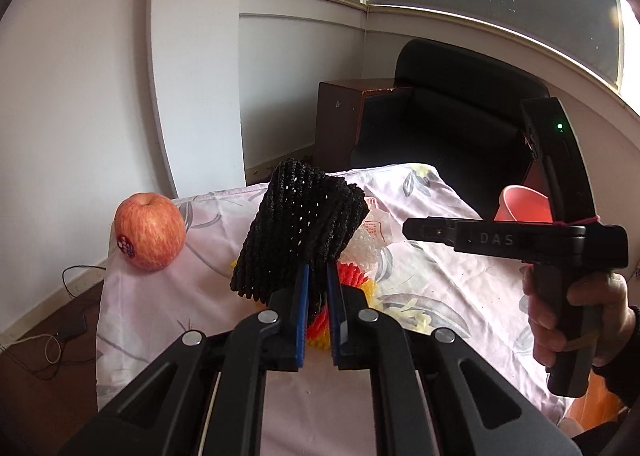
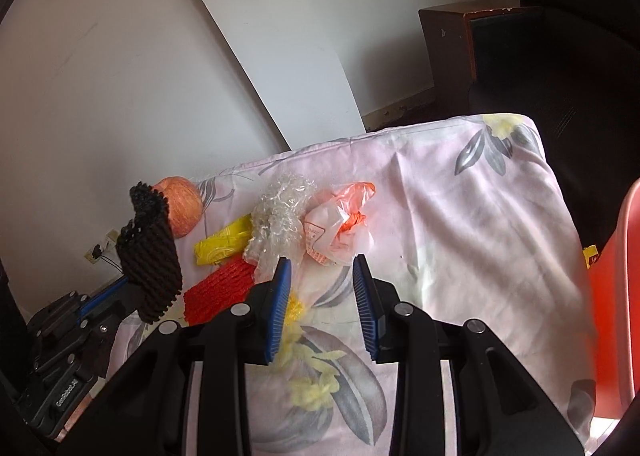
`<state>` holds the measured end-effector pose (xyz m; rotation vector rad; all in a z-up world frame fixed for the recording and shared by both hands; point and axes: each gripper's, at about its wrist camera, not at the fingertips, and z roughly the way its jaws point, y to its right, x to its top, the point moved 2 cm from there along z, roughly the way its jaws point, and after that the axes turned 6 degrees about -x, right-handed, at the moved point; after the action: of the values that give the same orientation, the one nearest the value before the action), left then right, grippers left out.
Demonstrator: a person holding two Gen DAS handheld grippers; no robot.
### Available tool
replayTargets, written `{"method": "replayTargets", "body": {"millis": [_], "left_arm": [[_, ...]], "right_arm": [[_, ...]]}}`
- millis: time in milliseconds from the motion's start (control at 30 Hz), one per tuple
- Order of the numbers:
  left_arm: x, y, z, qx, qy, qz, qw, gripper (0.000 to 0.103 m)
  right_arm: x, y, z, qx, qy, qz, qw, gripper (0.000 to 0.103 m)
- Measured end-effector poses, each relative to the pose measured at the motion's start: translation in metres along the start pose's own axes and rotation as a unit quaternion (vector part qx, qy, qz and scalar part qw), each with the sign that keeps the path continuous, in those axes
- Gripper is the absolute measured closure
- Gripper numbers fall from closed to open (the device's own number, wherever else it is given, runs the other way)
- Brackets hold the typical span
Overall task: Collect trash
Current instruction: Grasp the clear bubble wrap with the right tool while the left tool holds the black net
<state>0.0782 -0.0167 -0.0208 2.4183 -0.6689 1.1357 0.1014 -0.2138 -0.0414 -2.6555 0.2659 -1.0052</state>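
My left gripper is shut on a black foam fruit net and holds it above the table; the net also shows in the right wrist view. My right gripper is open and empty, just in front of a white and orange plastic wrapper. Beside the wrapper lie a clear bubble-wrap wad, a yellow foam net and a red foam net. The right gripper also shows at the right of the left wrist view.
A red apple sits at the table's far left corner. The table wears a pink floral cloth. A pink bin stands off the right edge, seen also in the right wrist view. A black chair and a brown cabinet stand behind.
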Motion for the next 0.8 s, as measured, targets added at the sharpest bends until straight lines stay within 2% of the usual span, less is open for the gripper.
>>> {"method": "replayTargets", "body": {"millis": [67, 133, 267, 467, 500, 567, 800], "left_arm": [[-0.004, -0.005, -0.009, 0.001, 0.006, -0.022, 0.9997, 0.095], [-0.008, -0.011, -0.015, 0.001, 0.008, -0.043, 0.9991, 0.095], [-0.016, -0.016, -0.019, 0.002, 0.002, -0.066, 0.9978, 0.095], [-0.026, -0.014, -0.021, 0.005, -0.008, -0.079, 0.9968, 0.095], [-0.027, -0.013, -0.022, 0.006, -0.008, -0.080, 0.9968, 0.095], [-0.027, -0.012, -0.024, 0.008, -0.006, -0.081, 0.9967, 0.095], [-0.024, -0.005, -0.034, 0.010, 0.004, -0.085, 0.9964, 0.095]], "right_arm": [[0.002, -0.008, 0.002, 0.019, -0.002, -0.002, 1.000, 0.070], [0.000, -0.018, 0.006, 0.021, -0.007, -0.016, 1.000, 0.070], [-0.005, -0.030, 0.023, 0.017, -0.028, -0.025, 0.999, 0.070], [-0.008, -0.037, 0.038, 0.000, -0.032, -0.039, 0.999, 0.071], [-0.009, -0.037, 0.038, 0.002, -0.031, -0.036, 0.999, 0.085], [-0.010, -0.035, 0.037, -0.002, -0.030, -0.033, 0.999, 0.093], [-0.020, -0.027, -0.005, 0.015, 0.003, -0.032, 0.999, 0.097]]}}
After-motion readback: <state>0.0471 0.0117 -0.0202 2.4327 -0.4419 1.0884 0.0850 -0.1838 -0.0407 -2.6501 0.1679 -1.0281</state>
